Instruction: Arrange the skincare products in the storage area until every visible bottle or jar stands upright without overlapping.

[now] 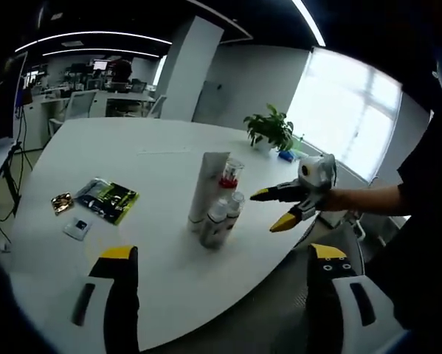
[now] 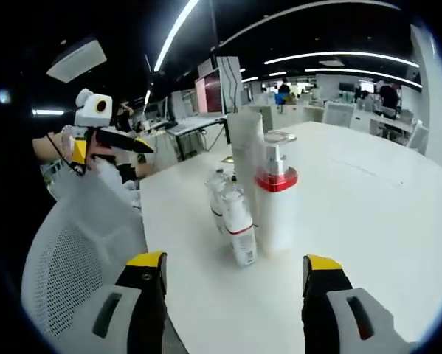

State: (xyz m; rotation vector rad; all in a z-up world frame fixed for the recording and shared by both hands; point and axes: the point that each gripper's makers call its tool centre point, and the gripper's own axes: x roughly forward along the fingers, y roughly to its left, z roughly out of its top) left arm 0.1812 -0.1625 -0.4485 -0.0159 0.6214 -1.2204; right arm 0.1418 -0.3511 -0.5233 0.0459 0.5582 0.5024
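A tight cluster of skincare products stands upright on the white table [image 1: 154,147]: a tall white tube [image 1: 208,184], a bottle with a red collar and clear cap [image 1: 230,175], and two small white bottles [image 1: 216,220]. From the right gripper view the tube [image 2: 246,151] is behind the red-collared bottle [image 2: 276,199], with a small red-banded bottle [image 2: 240,230] in front. My left gripper [image 1: 223,252] is open, back from the cluster. My right gripper [image 2: 235,262] is open, close in front of the bottles; it also shows as the right gripper [image 1: 272,209] beside them.
A green packet [image 1: 106,198], a gold sachet [image 1: 61,201] and a small white sachet [image 1: 78,227] lie left of the cluster. A potted plant [image 1: 271,129] stands at the far table edge. A white mesh chair [image 2: 73,251] sits by the table edge, below the left gripper [image 2: 116,147].
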